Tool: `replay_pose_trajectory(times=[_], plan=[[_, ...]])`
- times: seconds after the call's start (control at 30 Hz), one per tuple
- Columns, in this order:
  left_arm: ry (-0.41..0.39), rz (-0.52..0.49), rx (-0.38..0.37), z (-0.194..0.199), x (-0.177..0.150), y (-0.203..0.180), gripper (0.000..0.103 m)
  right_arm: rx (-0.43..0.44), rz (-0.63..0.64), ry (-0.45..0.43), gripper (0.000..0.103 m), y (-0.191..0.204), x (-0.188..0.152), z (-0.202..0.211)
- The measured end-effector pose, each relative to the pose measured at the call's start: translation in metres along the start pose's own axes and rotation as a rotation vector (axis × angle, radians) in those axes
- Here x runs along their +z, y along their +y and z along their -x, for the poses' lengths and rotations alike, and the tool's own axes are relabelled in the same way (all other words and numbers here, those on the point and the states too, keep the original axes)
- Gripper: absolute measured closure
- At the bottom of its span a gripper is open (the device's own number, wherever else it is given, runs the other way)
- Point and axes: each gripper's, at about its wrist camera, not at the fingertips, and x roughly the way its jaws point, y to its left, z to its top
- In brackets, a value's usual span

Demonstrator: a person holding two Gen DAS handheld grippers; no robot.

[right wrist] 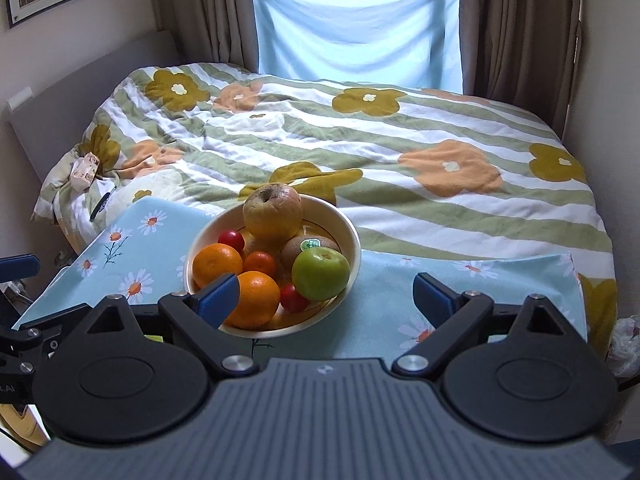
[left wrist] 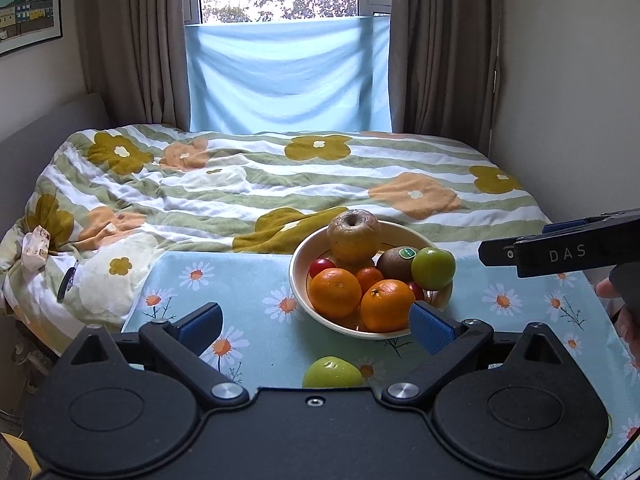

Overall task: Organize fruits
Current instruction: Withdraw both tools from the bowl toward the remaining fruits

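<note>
A cream bowl (left wrist: pixel 298 276) (right wrist: pixel 352 236) stands on the table with the daisy cloth (left wrist: pixel 248 280) (right wrist: pixel 380 300). It holds a yellow-brown apple (left wrist: pixel 354 240) (right wrist: pixel 273 212), two oranges (left wrist: pixel 335 292) (left wrist: pixel 386 305), a small tangerine (right wrist: pixel 260 263), a kiwi (left wrist: pixel 396 264) (right wrist: pixel 296 249), a green apple (left wrist: pixel 433 269) (right wrist: pixel 320 273) and small red fruits (left wrist: pixel 321 267). Another green apple (left wrist: pixel 333 373) lies on the cloth just in front of my left gripper (left wrist: pixel 318 326), which is open and empty. My right gripper (right wrist: pixel 326 298) is open and empty beside the bowl; it also shows in the left wrist view (left wrist: pixel 560 250).
A bed with a flowered duvet (left wrist: pixel 260 184) (right wrist: pixel 380 140) lies beyond the table. A white packet (left wrist: pixel 36 250) (right wrist: pixel 84 170) and a dark pen-like thing (left wrist: pixel 66 280) lie on its left. Curtains and walls close in behind.
</note>
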Motion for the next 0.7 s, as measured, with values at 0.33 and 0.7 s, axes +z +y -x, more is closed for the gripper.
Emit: replay_pose_trajectory(times=[0.33,0.7], plan=[[-0.030,-0.033,0.018,0.025,-0.013,-0.014,0.000,-0.048,-0.029,-0.016,0.000,-0.022,-0.034,0.041],[0.001,-0.057,0.046,0.017,-0.044,-0.025,0.000,-0.083,-0.067,0.027,0.000,-0.042,-0.081,0.047]])
